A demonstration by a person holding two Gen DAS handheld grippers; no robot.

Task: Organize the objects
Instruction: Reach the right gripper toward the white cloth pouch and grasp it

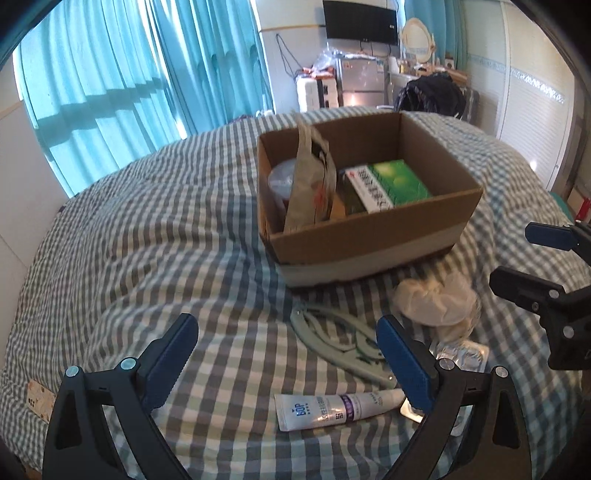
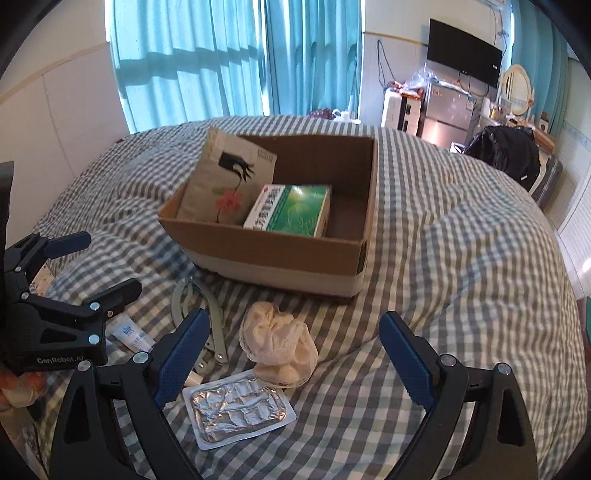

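A cardboard box (image 1: pixel 369 236) (image 2: pixel 280 254) stands on the checked bed. It holds a green medicine box (image 1: pixel 388 184) (image 2: pixel 291 210), a beige paper pouch (image 1: pixel 310 181) (image 2: pixel 225 181) and a round lidded tub (image 1: pixel 280 181). In front of it lie a white tube (image 1: pixel 332 406) (image 2: pixel 129 334), a pale green folding hanger (image 1: pixel 332 339) (image 2: pixel 207 317), a bagged cream cloth bundle (image 1: pixel 436 299) (image 2: pixel 277 343) and a foil blister pack (image 2: pixel 236 406) (image 1: pixel 461 354). My left gripper (image 1: pixel 288 362) (image 2: pixel 99 262) is open above the tube. My right gripper (image 2: pixel 295 354) (image 1: pixel 517 254) is open over the bundle and the blister pack.
The grey-and-white checked quilt (image 1: pixel 147 258) (image 2: pixel 461 277) covers the bed. Turquoise curtains (image 1: pixel 129 74) hang behind. A fridge (image 1: pixel 362 77), a wall TV (image 1: pixel 360 20) and a dark bag on a suitcase (image 2: pixel 509 155) stand beyond the bed.
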